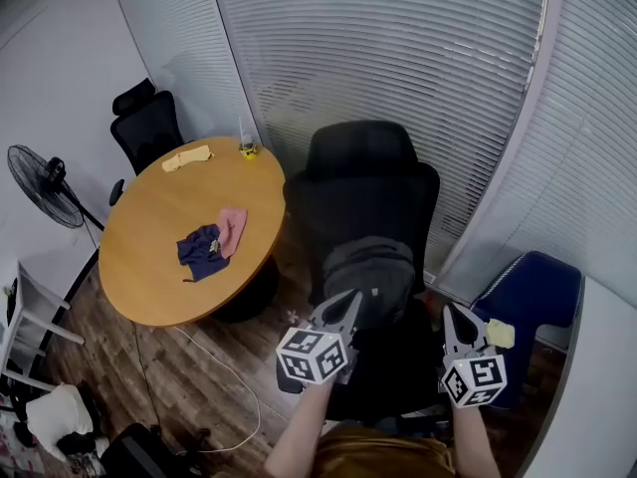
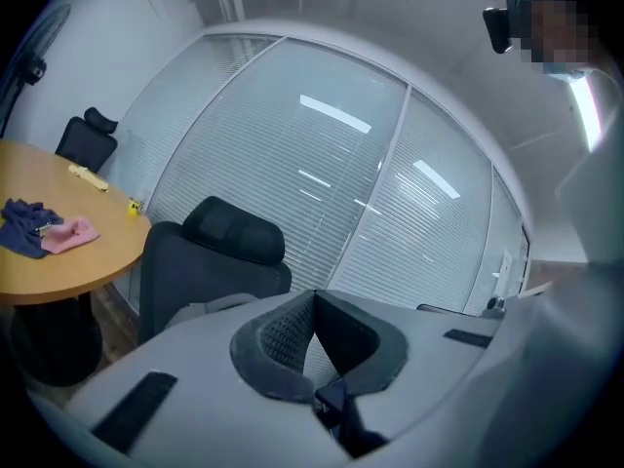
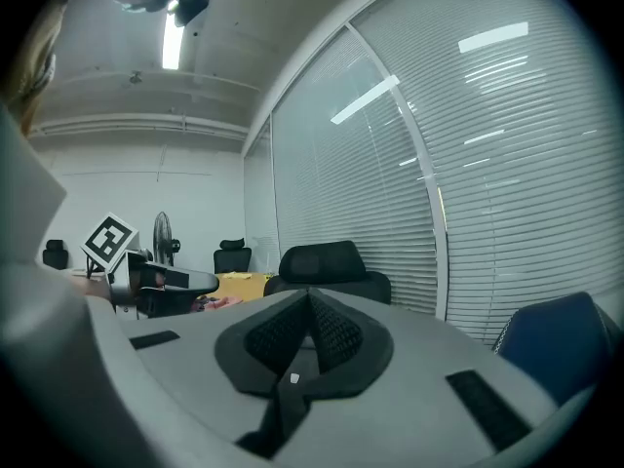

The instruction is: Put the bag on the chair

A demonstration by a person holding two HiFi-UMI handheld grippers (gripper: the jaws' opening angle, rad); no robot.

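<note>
Bag (image 1: 370, 275) leans on the chair (image 1: 363, 182); unsupported, it could slump off. Left hand-held gripper (image 1: 349, 299) and right hand-held gripper (image 1: 451, 317) are closed, empty.

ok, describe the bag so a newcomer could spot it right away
Start at the round wooden table; just right of it, before the blinds, stands a tall black office chair. The bag is the rounded lump on its seat, grey against that black, with the blue chair further right.
</note>
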